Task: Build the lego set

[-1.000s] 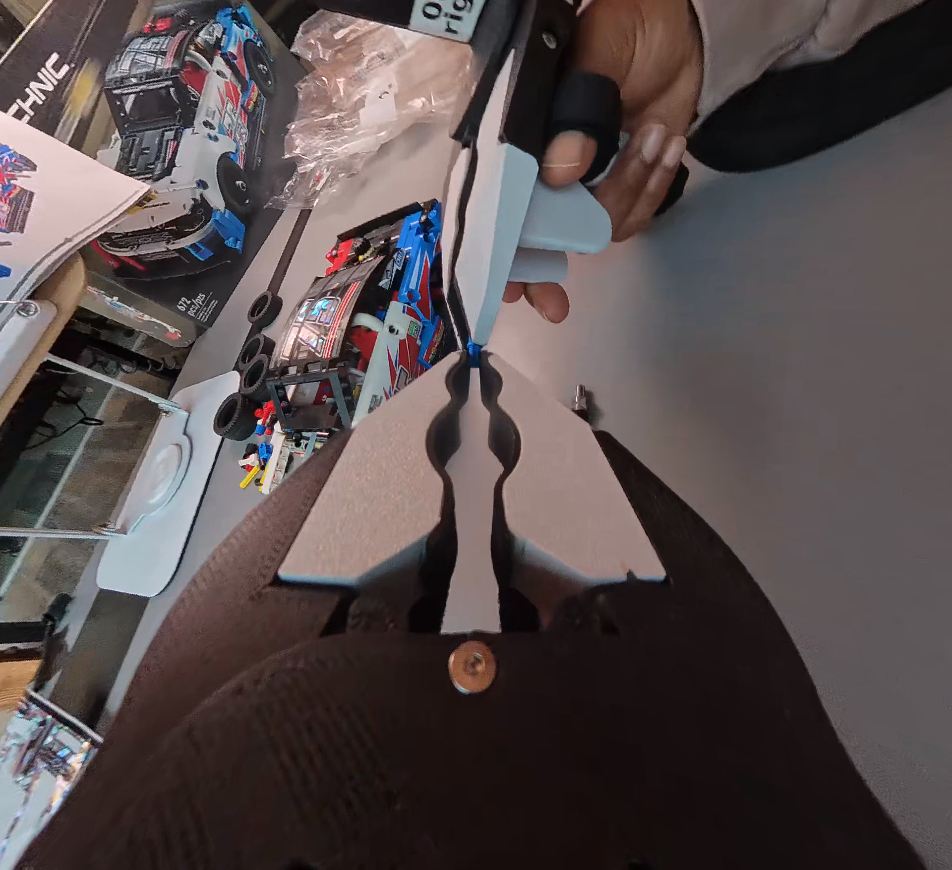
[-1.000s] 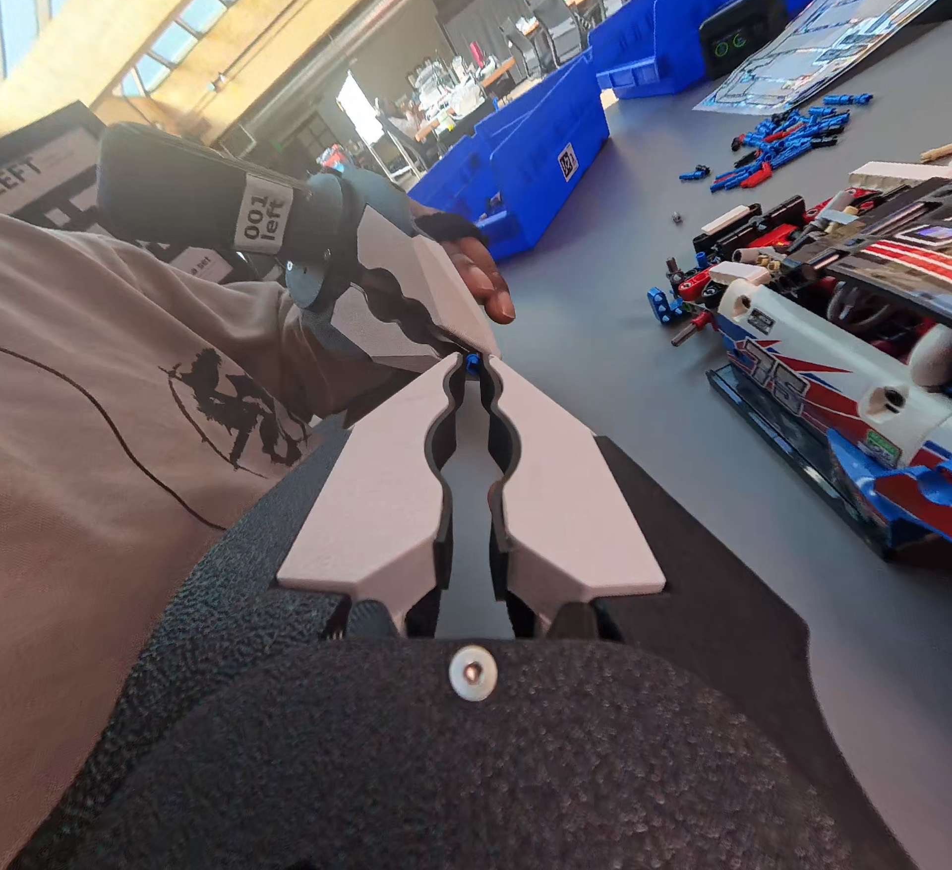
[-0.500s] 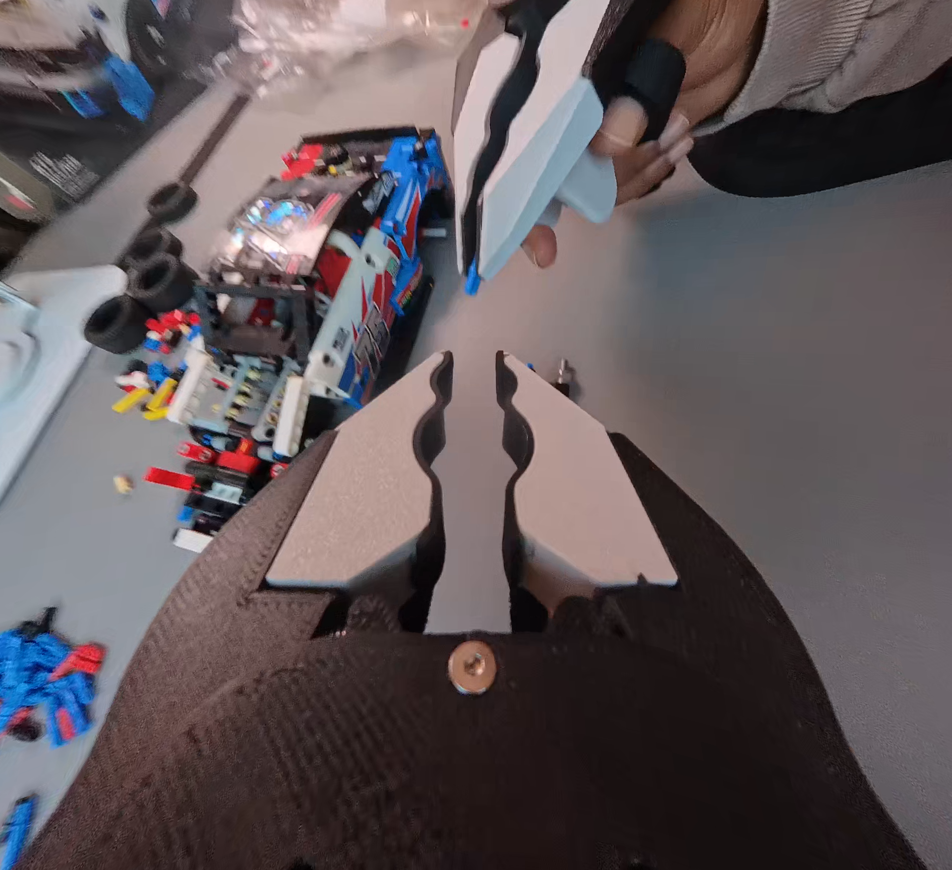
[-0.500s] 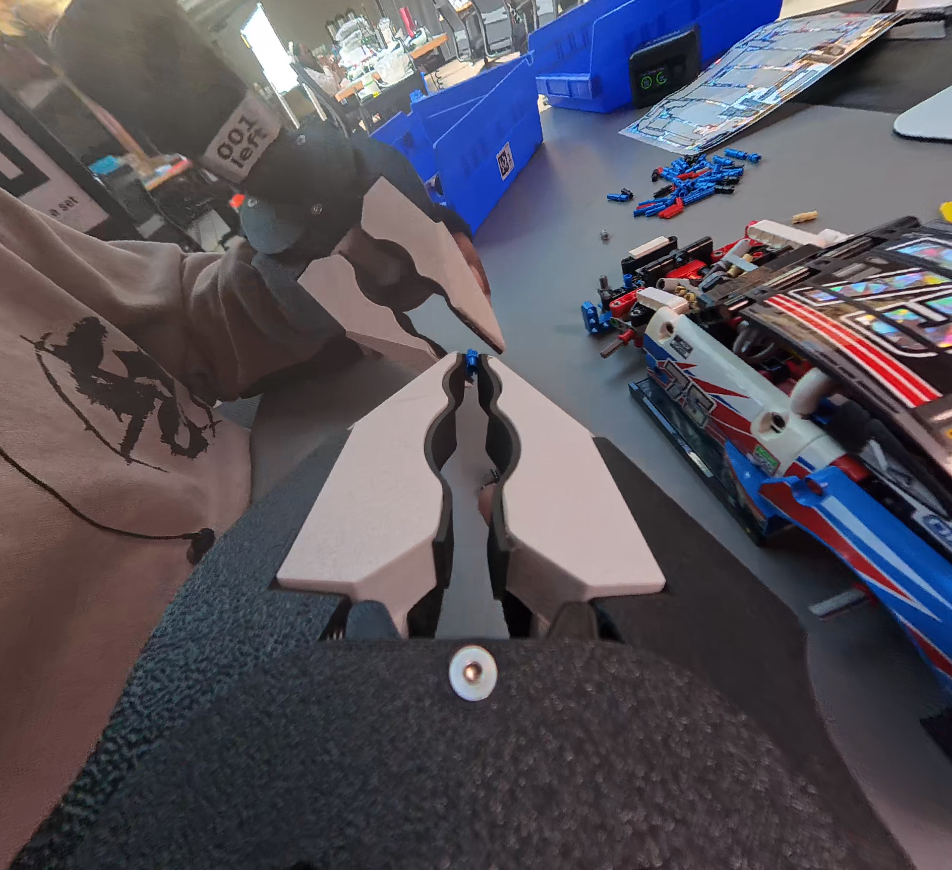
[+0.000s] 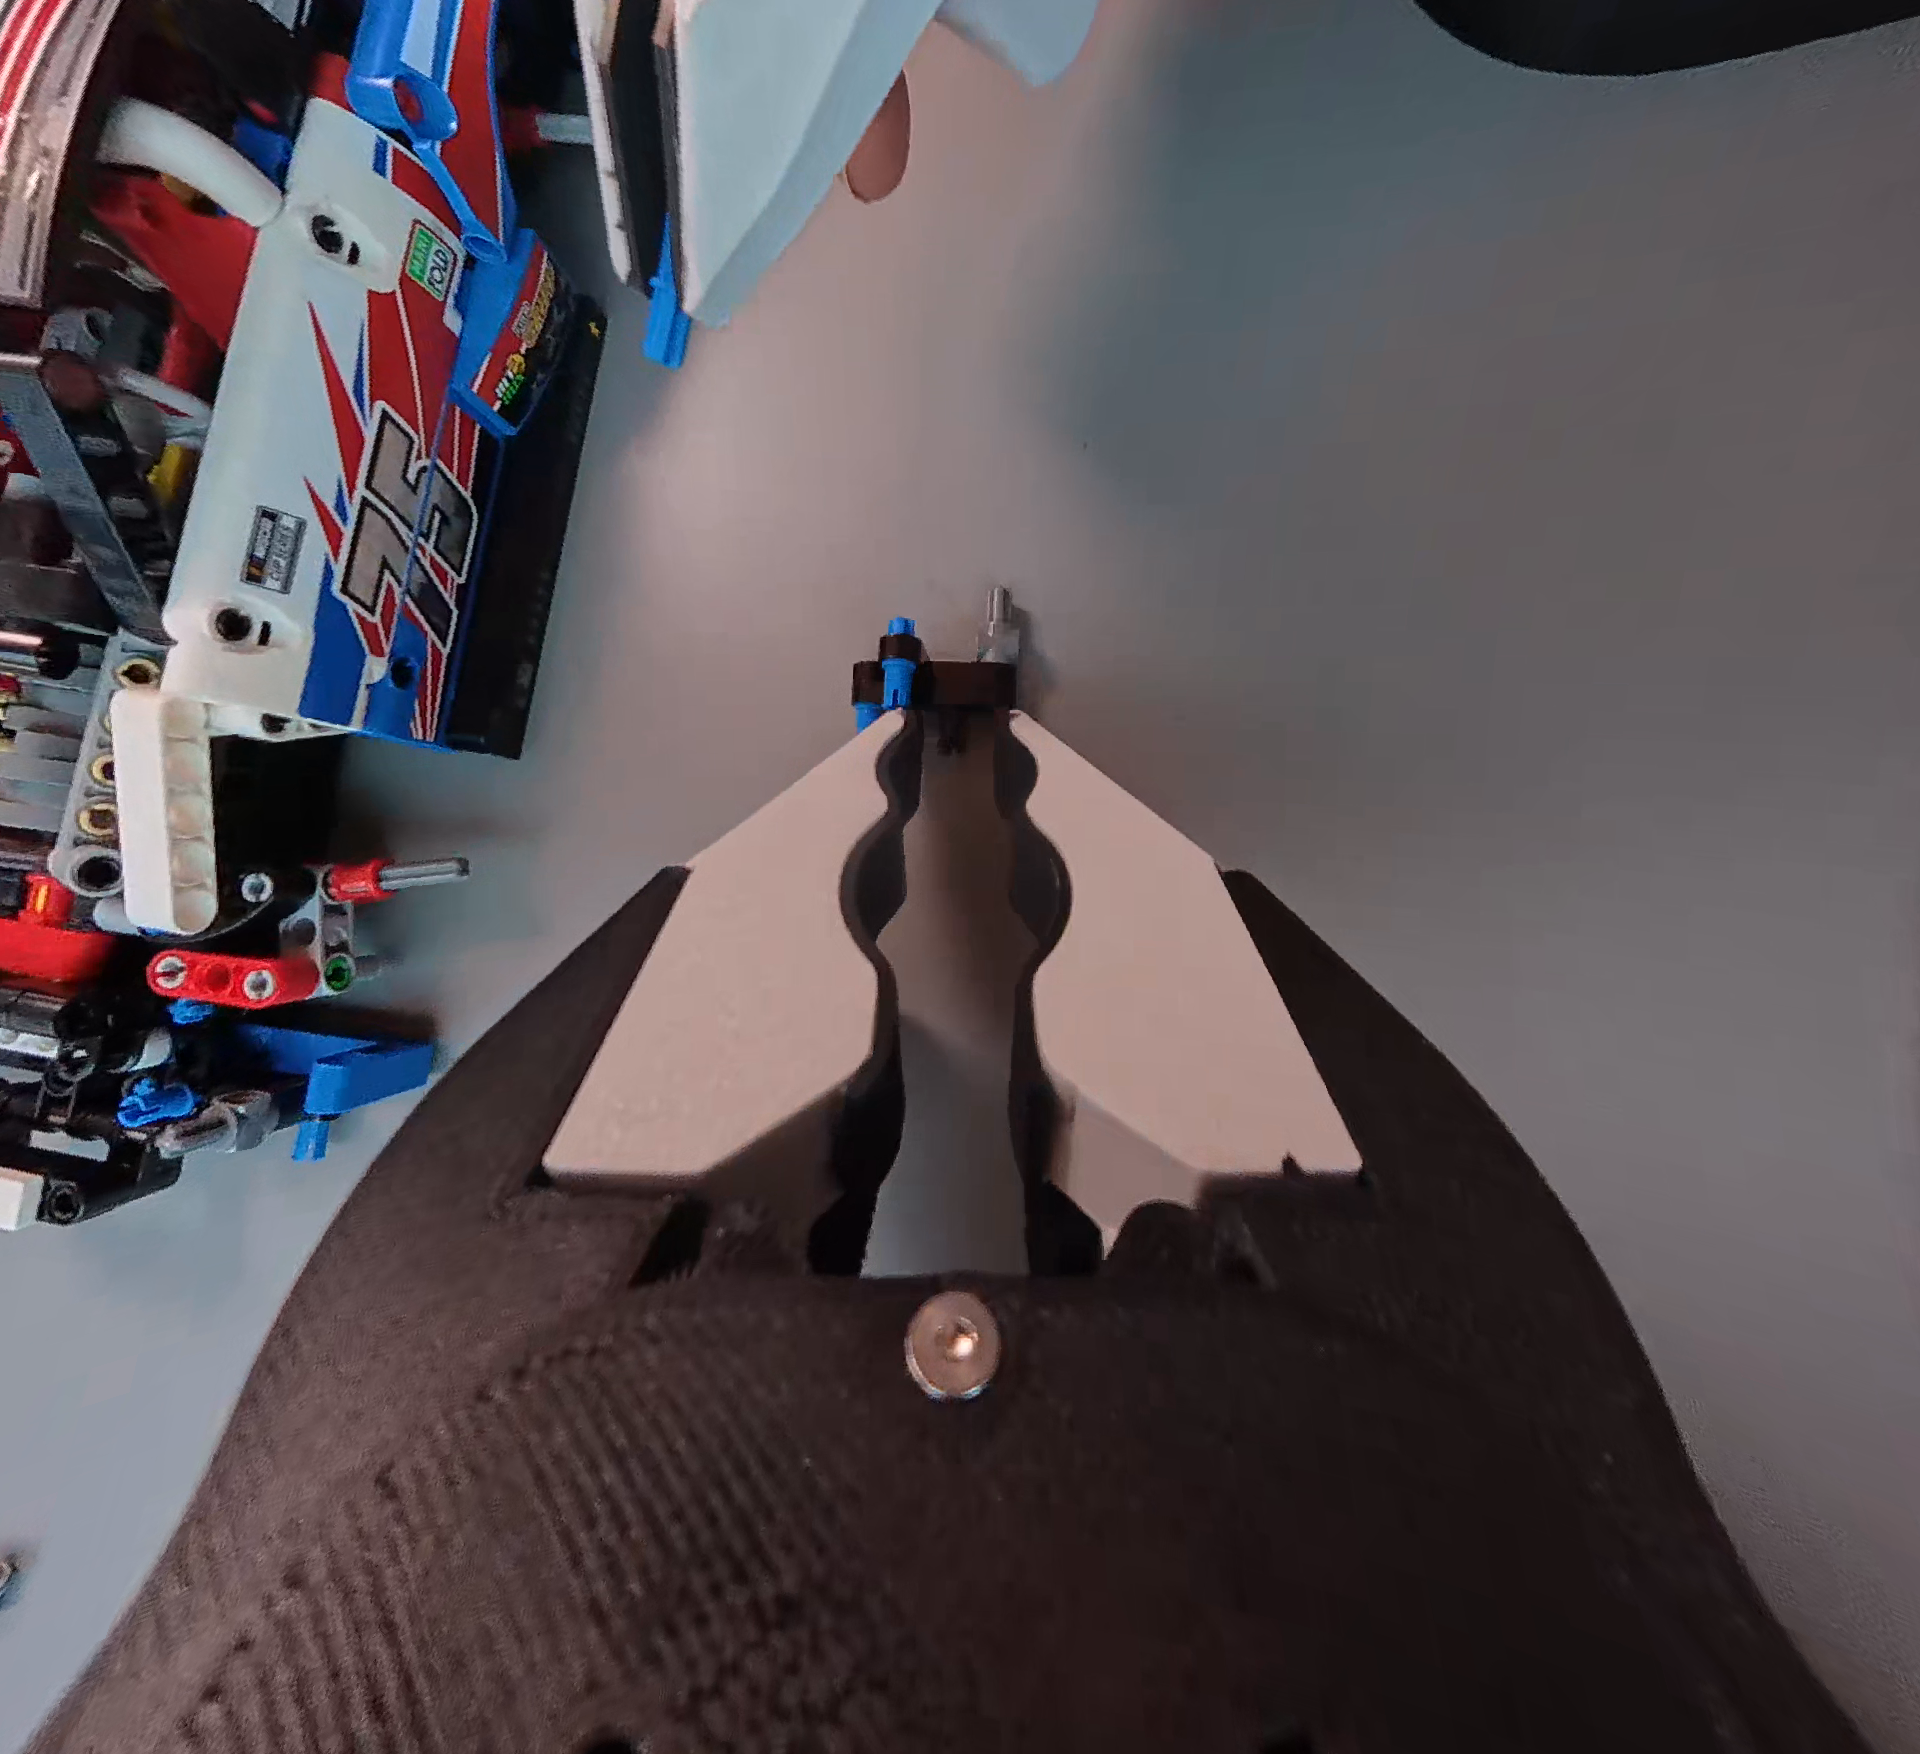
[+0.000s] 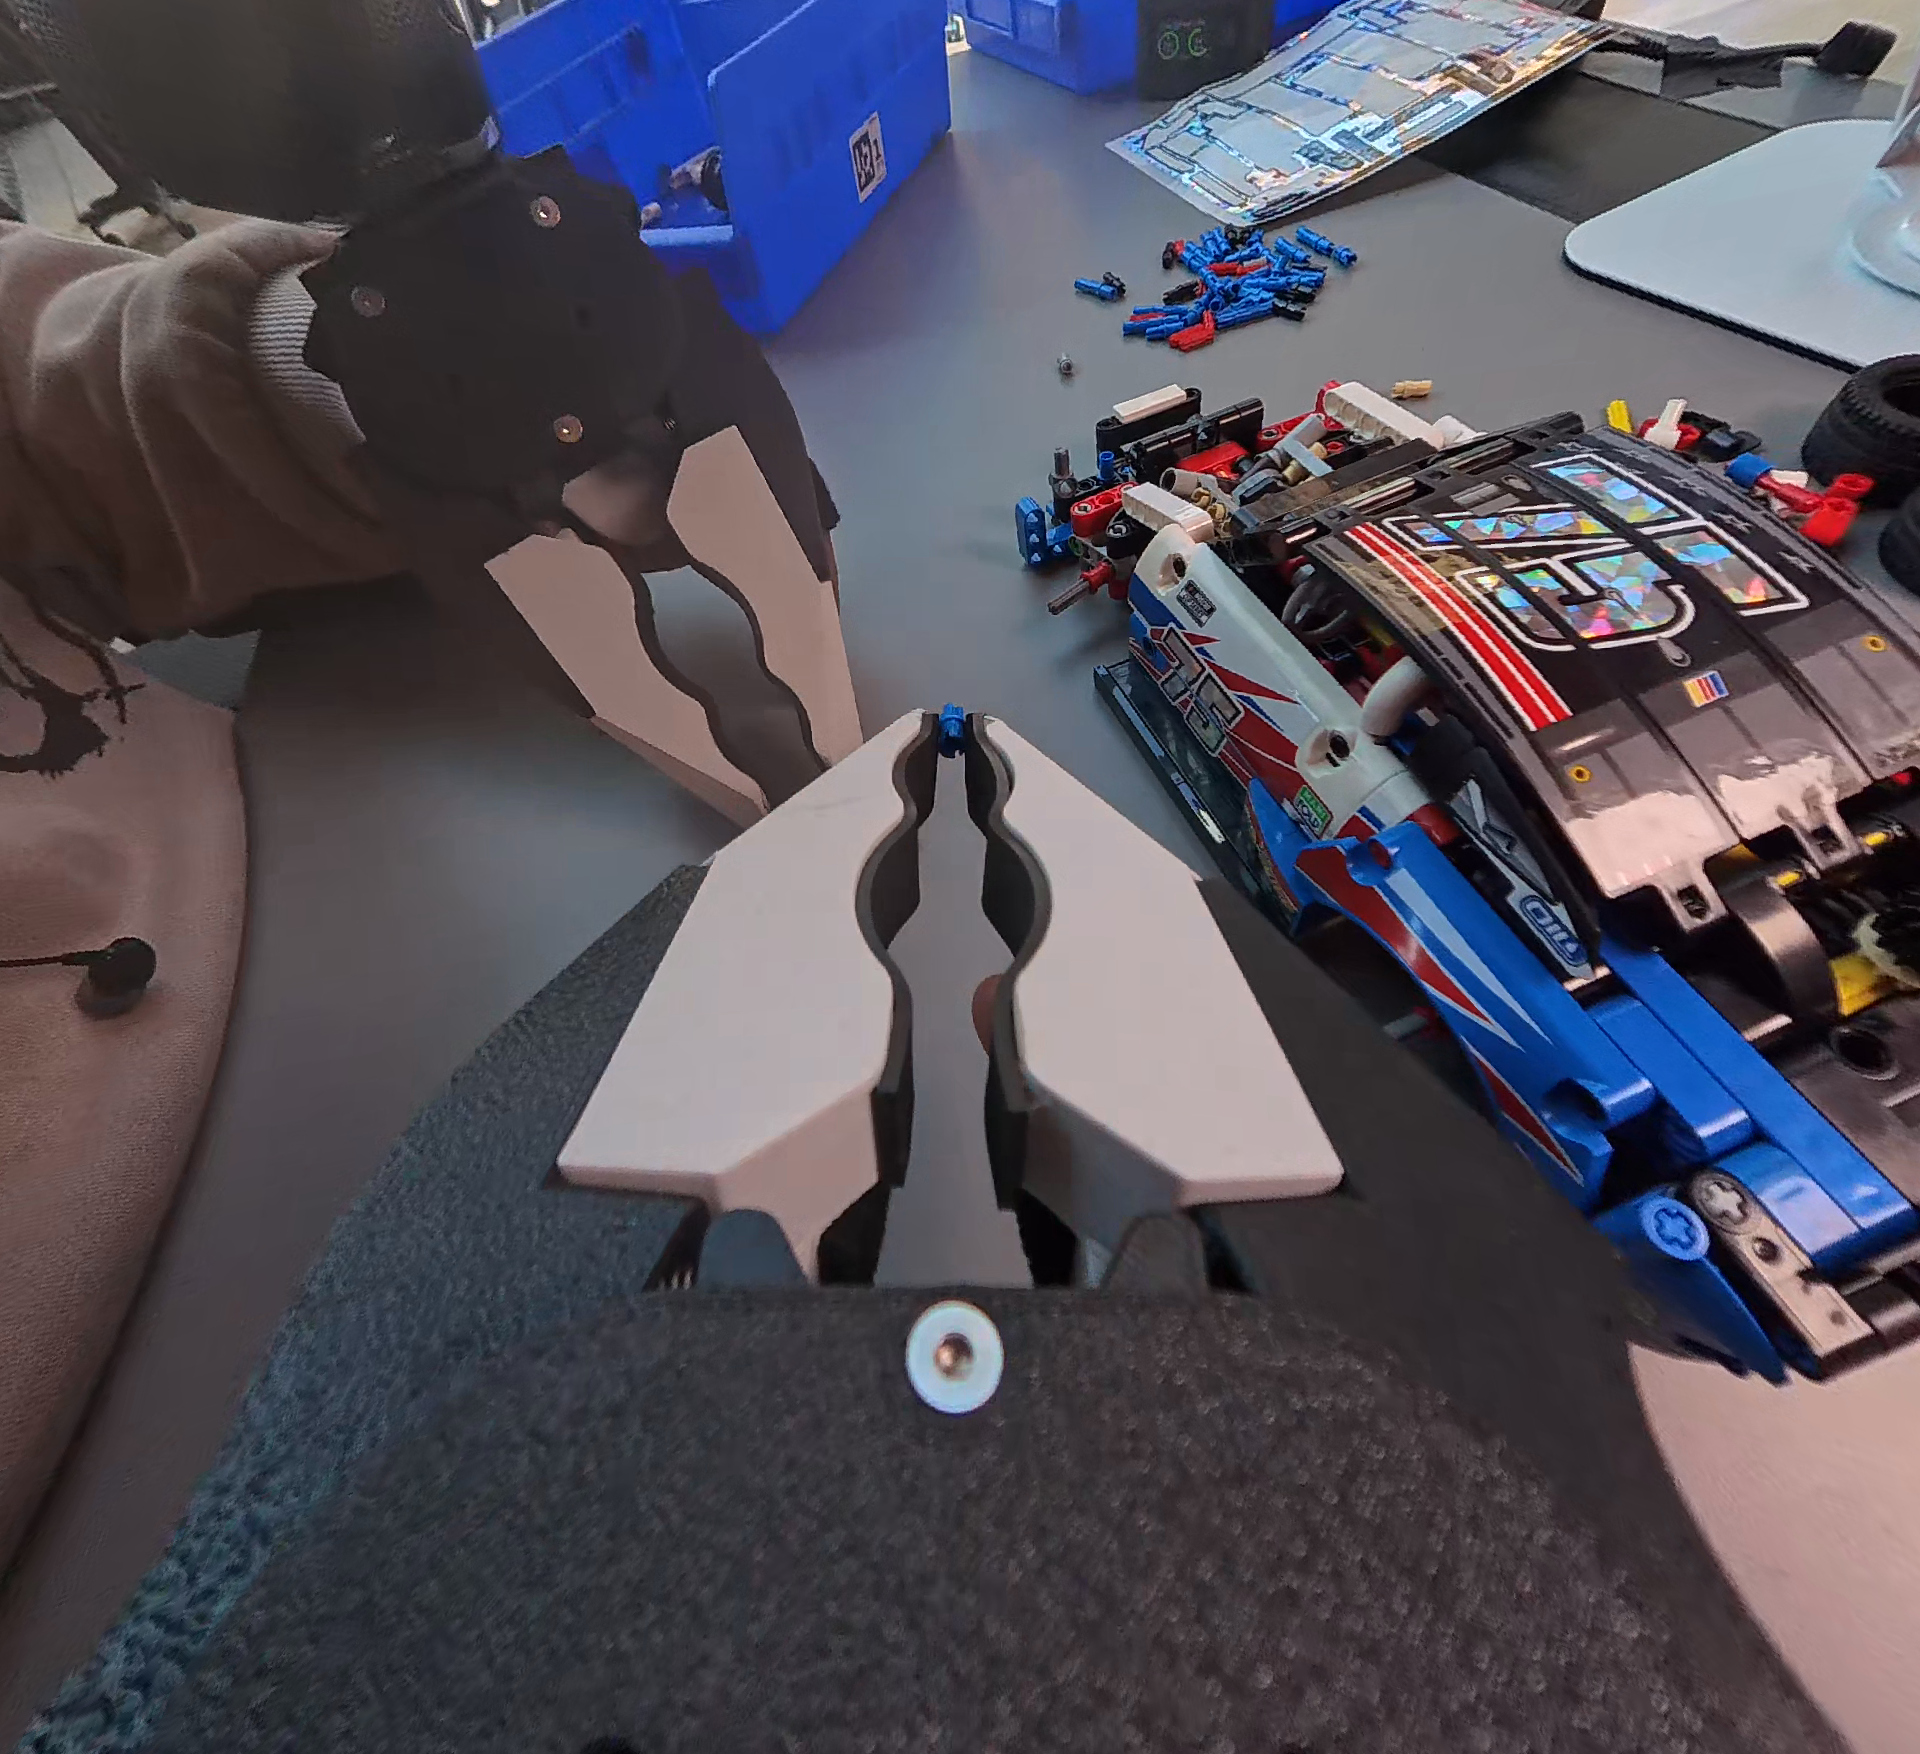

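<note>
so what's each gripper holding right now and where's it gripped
The right gripper pinches a blue pin at its fingertips. The left gripper is open at a small black piece, gripping nothing.

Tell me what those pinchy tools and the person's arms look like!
Each hand-held gripper has two pale grey, wedge-shaped fingers with wavy black inner edges, set in a rough black body with a silver screw. The left hand-held gripper looks the same as the right hand-held gripper. The person wears a beige sleeve with a ribbed cuff.
</note>
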{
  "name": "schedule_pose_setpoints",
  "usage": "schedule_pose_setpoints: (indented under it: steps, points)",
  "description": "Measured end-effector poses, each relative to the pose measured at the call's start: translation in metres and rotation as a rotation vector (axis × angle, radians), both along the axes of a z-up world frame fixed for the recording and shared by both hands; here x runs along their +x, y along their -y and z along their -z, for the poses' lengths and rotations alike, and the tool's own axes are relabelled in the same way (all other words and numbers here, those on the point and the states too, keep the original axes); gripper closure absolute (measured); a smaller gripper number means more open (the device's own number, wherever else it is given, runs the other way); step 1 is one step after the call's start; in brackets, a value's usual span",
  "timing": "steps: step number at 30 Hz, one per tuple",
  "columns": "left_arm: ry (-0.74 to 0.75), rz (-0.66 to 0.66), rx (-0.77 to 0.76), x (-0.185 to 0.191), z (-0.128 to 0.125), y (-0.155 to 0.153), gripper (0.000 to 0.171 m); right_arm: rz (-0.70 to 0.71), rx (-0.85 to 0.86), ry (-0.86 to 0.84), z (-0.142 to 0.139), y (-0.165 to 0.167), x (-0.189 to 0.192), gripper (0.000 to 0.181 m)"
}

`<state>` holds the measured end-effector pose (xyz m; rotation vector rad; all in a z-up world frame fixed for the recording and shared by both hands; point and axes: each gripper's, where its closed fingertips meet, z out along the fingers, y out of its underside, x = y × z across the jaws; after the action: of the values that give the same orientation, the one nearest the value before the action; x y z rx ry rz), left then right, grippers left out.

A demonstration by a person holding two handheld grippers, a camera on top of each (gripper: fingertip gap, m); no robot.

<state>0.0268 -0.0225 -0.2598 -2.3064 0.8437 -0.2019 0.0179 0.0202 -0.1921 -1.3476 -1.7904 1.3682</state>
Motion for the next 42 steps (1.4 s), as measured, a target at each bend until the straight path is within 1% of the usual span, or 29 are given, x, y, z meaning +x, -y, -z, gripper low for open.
schedule_pose_setpoints:
  steps: [4,6,9,10,11,13,17,20,27,31,37,42]
  points:
    - [-0.018,-0.008,-0.029,0.002,0.001,-0.003,0.168,-0.009,0.001,0.014,0.002,0.002,0.002,0.178]
    - [-0.043,-0.013,-0.027,0.002,0.001,-0.006,0.168,-0.017,0.009,0.016,0.003,0.003,0.002,0.178]
    - [-0.069,0.019,0.047,0.002,0.001,-0.012,0.168,-0.023,0.022,0.019,0.004,0.004,0.003,0.178]
    - [-0.040,0.032,0.078,0.003,0.000,-0.014,0.168,-0.028,0.023,0.016,0.004,0.004,0.003,0.179]
    - [0.024,0.036,0.120,0.005,-0.004,-0.014,0.168,-0.037,0.023,0.010,0.004,0.005,0.004,0.179]
    - [0.169,0.057,0.226,0.007,-0.025,-0.011,0.168,-0.055,0.013,-0.016,-0.002,0.005,0.006,0.179]
    - [0.308,0.036,0.378,-0.001,-0.060,-0.008,0.168,-0.102,-0.058,-0.075,-0.019,0.011,0.012,0.179]
    - [0.330,0.063,0.430,0.003,-0.072,-0.007,0.168,-0.145,-0.053,-0.109,-0.025,0.023,0.014,0.178]
    - [0.379,0.099,0.422,0.010,-0.073,-0.002,0.168,-0.182,-0.043,-0.100,-0.020,0.032,0.014,0.178]
    - [0.373,0.116,0.415,0.013,-0.072,0.000,0.168,-0.198,-0.031,-0.083,-0.016,0.035,0.015,0.179]
    - [0.312,0.146,0.408,0.016,-0.065,0.003,0.168,-0.217,0.024,-0.039,-0.008,0.038,0.018,0.179]
    - [0.273,0.180,0.413,0.018,-0.061,0.006,0.169,-0.232,0.018,-0.006,-0.003,0.042,0.021,0.179]
